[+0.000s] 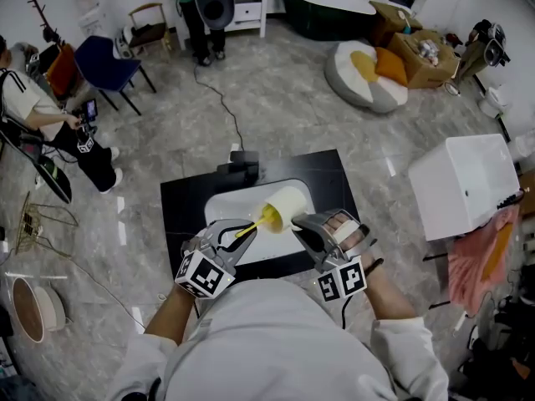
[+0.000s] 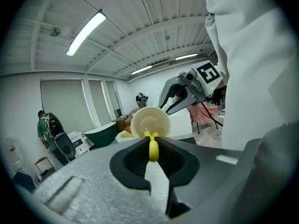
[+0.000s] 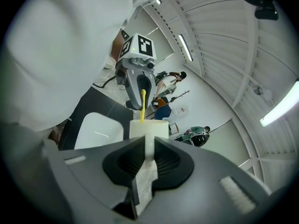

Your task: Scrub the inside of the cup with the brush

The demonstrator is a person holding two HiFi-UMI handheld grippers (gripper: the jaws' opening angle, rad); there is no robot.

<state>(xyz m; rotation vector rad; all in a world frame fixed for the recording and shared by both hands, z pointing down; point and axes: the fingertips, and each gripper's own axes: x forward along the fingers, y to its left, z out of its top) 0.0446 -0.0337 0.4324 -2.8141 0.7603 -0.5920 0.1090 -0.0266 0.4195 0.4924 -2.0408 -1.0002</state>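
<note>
Scrubbing brush (image 1: 266, 218): yellow and slim. Its far end reaches into the mouth of the cup (image 1: 287, 205), and its handle runs back between the jaws of the left gripper (image 1: 241, 232).
Cup: pale cream, tipped on its side in the air and held by the right gripper (image 1: 301, 224). Its open mouth faces the left gripper. It hangs above the basin (image 1: 230, 211), apart from it.
Left gripper: jaws pressed together on the brush handle, with only the yellow handle between the ribbed pads. Its own view looks straight into the cup's round mouth.
Right gripper: jaws pinching the cup, with a thin pale edge caught in the narrow gap between the pads. Which part of the cup that edge belongs to cannot be told. In its view the brush comes down into the cup from the left gripper beyond.
Basin: white with rounded corners, set into the table (image 1: 180, 203), directly under the cup and brush.
Table: black and square-topped, standing on a grey marbled floor (image 1: 292, 98) just in front of the person's white shirt (image 1: 276, 341).
Room: a seated person (image 1: 29, 98) at the far left, with a blue chair (image 1: 100, 61) near them. A white box (image 1: 464, 182) stands at the right. A white and yellow cushion (image 1: 368, 73) lies on the floor beyond the table.
</note>
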